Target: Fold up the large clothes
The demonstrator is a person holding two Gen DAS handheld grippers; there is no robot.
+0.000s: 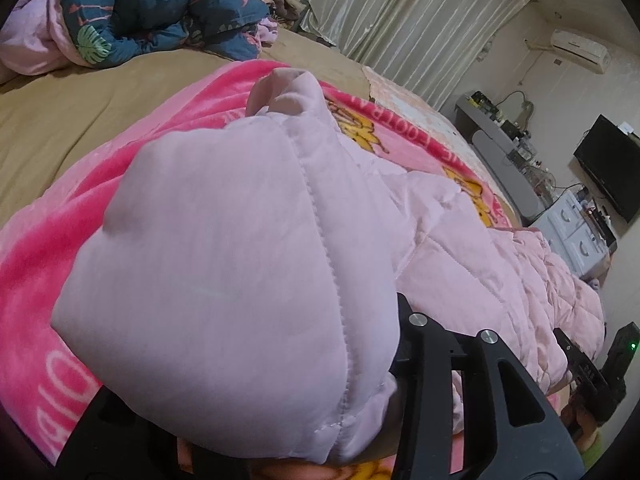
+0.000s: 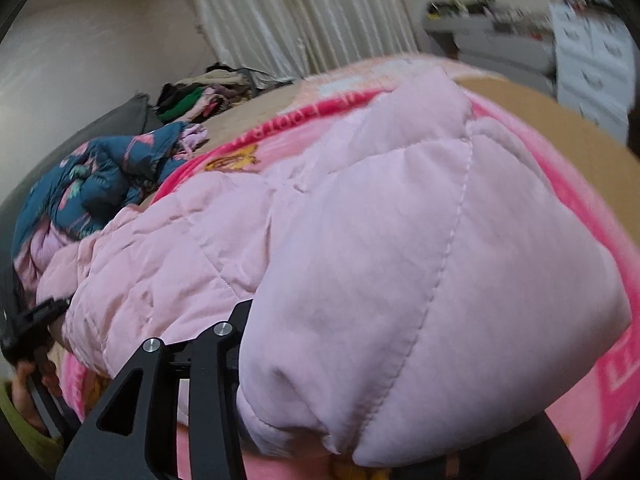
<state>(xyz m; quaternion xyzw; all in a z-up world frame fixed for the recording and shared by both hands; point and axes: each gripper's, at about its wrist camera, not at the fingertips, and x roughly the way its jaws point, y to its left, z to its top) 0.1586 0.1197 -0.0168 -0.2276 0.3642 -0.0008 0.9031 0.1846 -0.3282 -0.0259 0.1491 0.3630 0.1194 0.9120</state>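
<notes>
A pale pink quilted jacket (image 1: pixel 480 248) lies across a hot-pink printed blanket (image 1: pixel 52 264) on the bed. In the left wrist view one puffy end of it (image 1: pixel 224 248) bulges over my left gripper (image 1: pixel 248 320). It hides the fingertips, and only the right finger (image 1: pixel 416 344) shows beside the cloth. In the right wrist view the other end of the jacket (image 2: pixel 440 260) is bunched in my right gripper (image 2: pixel 400 340) in the same way, with the left finger (image 2: pixel 224 352) showing. Both grippers look shut on the cloth.
A tan sheet (image 1: pixel 72 120) covers the bed. A crumpled blue floral quilt (image 1: pixel 152 12) lies at the far end, with a pile of clothes (image 2: pixel 200 96) behind it. Curtains (image 1: pixel 420 16), a desk (image 1: pixel 500 148), a TV (image 1: pixel 612 164) and white drawers (image 2: pixel 592 60) line the walls.
</notes>
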